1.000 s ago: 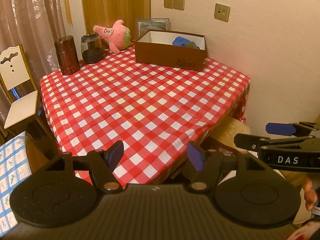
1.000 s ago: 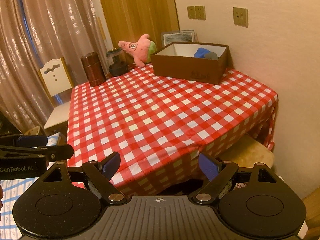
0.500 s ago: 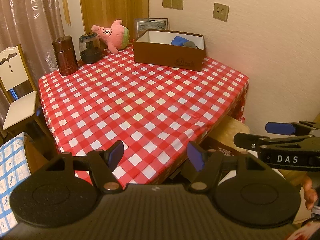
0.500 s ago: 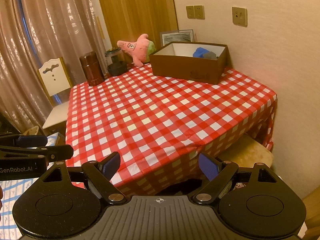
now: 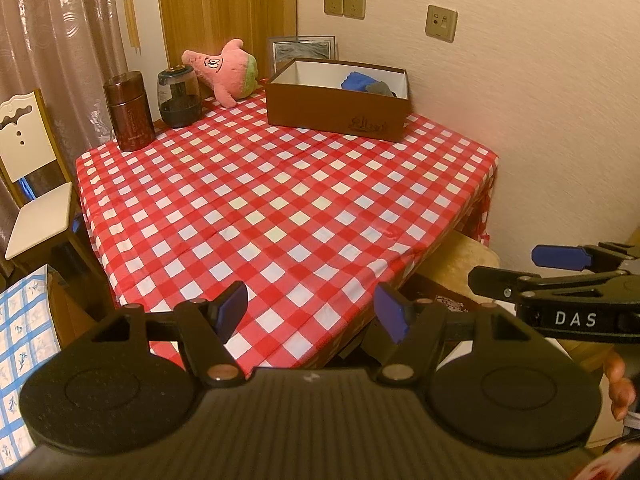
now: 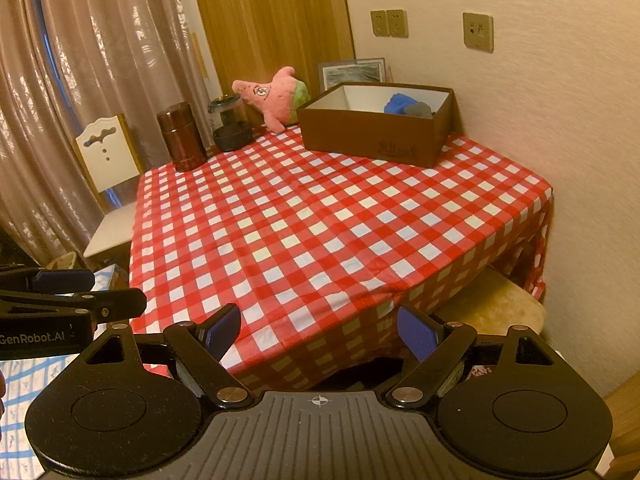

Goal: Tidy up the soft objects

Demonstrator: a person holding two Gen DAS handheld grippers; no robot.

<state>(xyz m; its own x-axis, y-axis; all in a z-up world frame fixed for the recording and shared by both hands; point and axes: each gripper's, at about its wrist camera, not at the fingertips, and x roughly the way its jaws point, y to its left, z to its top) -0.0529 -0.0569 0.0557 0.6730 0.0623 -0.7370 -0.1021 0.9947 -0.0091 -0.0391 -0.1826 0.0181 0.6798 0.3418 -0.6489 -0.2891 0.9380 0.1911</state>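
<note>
The pink plush toy (image 5: pixel 224 73) lies at the far corner of the bench (image 5: pixel 280 216), propped against the wood panel, just beside the glass jar (image 5: pixel 178 97) and near the brown box (image 5: pixel 338 98). From my left wrist view, my left gripper (image 5: pixel 312 311) hangs off the near edge of the bench with its jaws released and nothing between them. Inside the box, a blue soft thing (image 5: pixel 357 80) and a grey one (image 5: pixel 380 89) already sit in the far right corner. A brown canister (image 5: pixel 129 111) stands left of the jar.

From my right wrist view, my right gripper (image 6: pixel 320 332) is likewise released and empty, held back from the near edge. The plush toy (image 6: pixel 274 97) rests touching or almost touching the box's (image 6: pixel 372 128) left corner; I cannot tell which.

I judge this to be the reach-out step: one soft thing is left outside the box. Next I would need a long reach across the checked cloth to the toy, closing gently on its belly, clear of the jar, then a lift over the box's wall.
</note>
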